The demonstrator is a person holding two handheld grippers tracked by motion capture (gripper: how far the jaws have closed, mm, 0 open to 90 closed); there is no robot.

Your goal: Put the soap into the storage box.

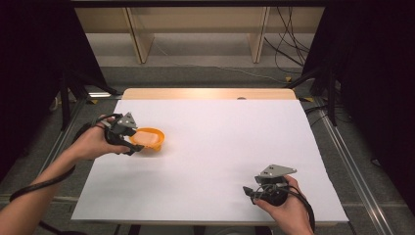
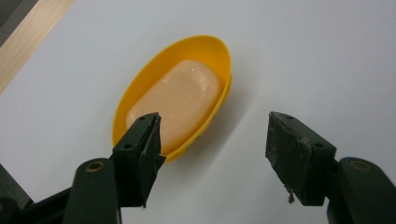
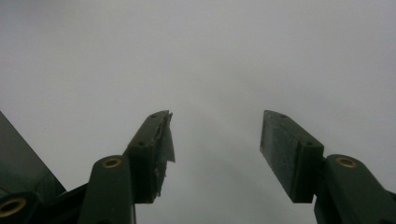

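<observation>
Left tongs (image 2: 212, 128) apart, right tongs (image 3: 215, 126) apart; peach soap bar (image 2: 175, 100) in oval yellow dish (image 2: 212, 51).

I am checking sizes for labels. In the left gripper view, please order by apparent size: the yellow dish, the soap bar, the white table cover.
1. white table cover
2. yellow dish
3. soap bar, lying inside the dish

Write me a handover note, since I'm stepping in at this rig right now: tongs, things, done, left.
Left tongs: open, nothing between them, right beside the yellow oval plastic dish at the white table's left.
Right tongs: open, holding nothing, over bare table at the near right.
Pale orange soap bar: lying inside the dish.
Done: soap is in the dish.
Left: apparently only drawing the left tongs clear.
</observation>
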